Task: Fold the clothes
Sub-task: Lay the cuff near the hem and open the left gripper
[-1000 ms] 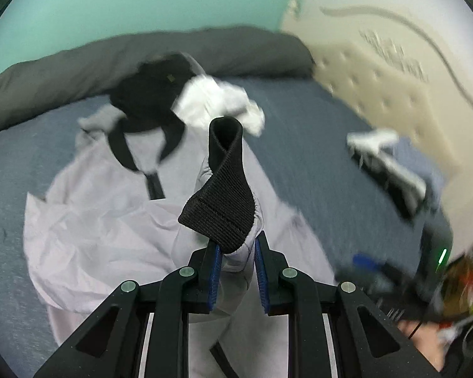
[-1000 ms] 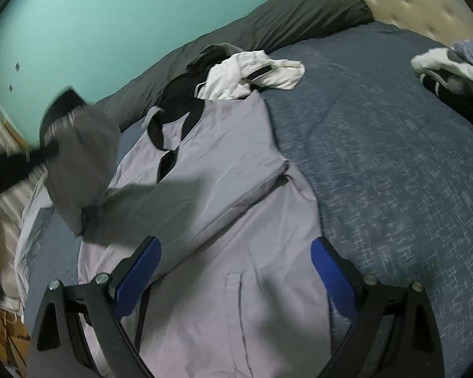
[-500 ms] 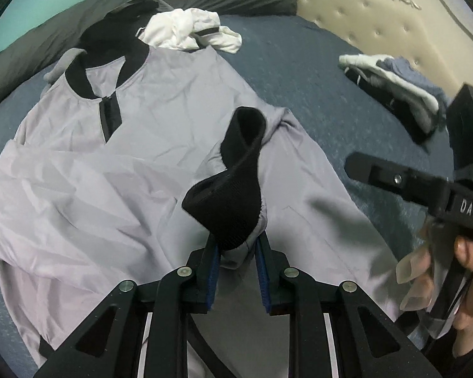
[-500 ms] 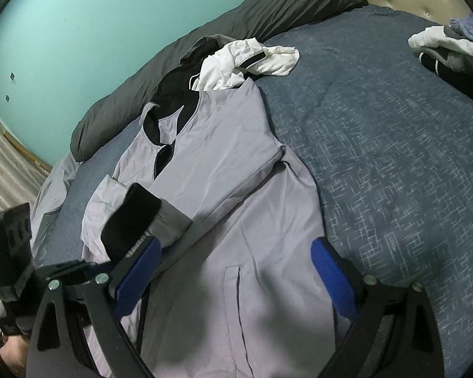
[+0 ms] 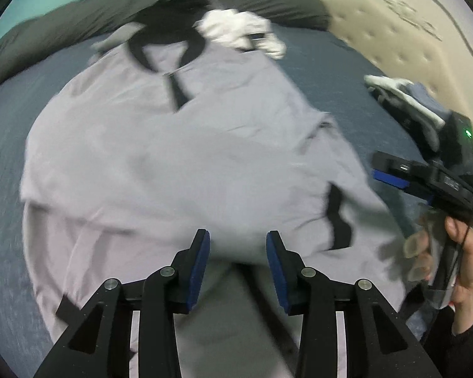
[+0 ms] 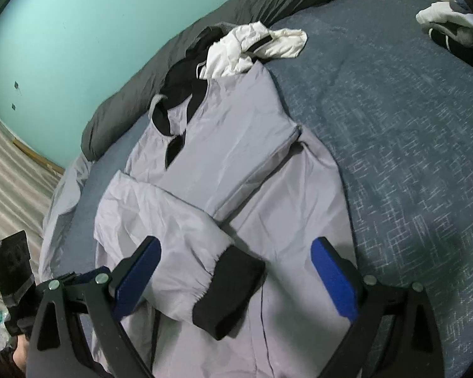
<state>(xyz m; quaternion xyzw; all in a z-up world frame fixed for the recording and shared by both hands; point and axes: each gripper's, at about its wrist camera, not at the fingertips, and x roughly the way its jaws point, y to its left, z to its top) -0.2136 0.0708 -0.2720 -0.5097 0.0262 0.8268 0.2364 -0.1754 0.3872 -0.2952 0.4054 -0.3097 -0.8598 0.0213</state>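
A light grey jacket (image 5: pixel 179 145) with a black collar lies flat on the blue bed; it also shows in the right wrist view (image 6: pixel 236 145). Its left sleeve is folded across the body, and the black cuff (image 6: pixel 230 289) rests on the lower front. My left gripper (image 5: pixel 238 252) is open and empty just above the jacket's lower part. My right gripper (image 6: pixel 236 271) is open wide and empty, hovering over the cuff. The right gripper also shows at the right in the left wrist view (image 5: pixel 425 179).
A white garment (image 6: pixel 255 47) and a black one (image 6: pixel 183 72) lie by the jacket's collar. A dark grey pillow roll (image 6: pixel 268 3) runs along the teal wall. Folded clothes (image 5: pixel 403 100) sit at the bed's right near the tufted headboard (image 5: pixel 394 37).
My left gripper has let go of the black cuff and opened. The sleeve now lies folded across the jacket. The right gripper has stayed open above the jacket.
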